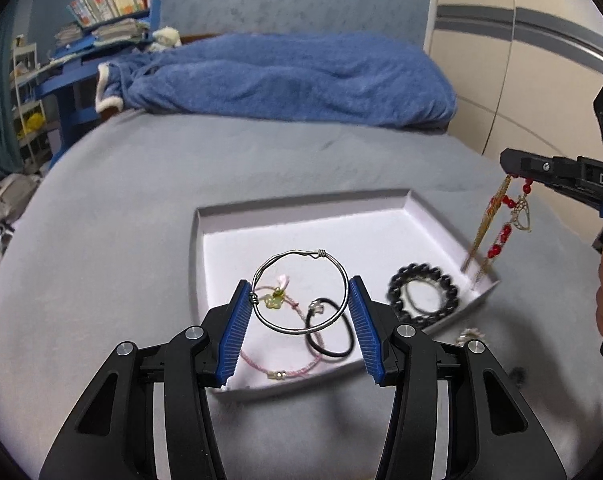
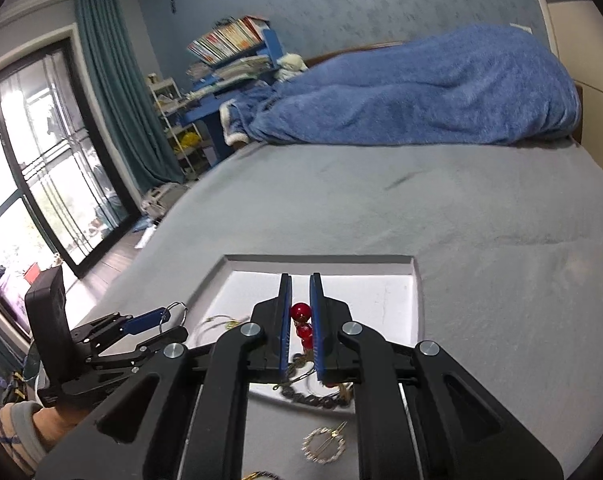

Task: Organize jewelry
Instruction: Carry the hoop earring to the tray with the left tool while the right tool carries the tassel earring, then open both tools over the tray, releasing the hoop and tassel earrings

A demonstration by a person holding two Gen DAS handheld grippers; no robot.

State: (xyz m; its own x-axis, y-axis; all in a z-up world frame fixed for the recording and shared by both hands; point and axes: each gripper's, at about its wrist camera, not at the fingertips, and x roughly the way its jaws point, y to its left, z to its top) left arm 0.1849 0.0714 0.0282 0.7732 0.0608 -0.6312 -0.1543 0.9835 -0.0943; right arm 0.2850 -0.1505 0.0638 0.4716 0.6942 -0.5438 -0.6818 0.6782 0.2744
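Left wrist | grey bed [image 1: 141, 208] | blue blanket [image 1: 293, 76] | white tray [image 1: 301, 208]

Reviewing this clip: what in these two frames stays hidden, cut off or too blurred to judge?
- Right wrist view: the right gripper body hides most of the red bead necklace and black bead bracelet.
- Left wrist view: motion blur smears the necklace's lower end over the white tray corner.
- Left wrist view: whether the left gripper touches the wire bangle is unclear.
- Right wrist view: a gold item is cut off by the bottom edge.
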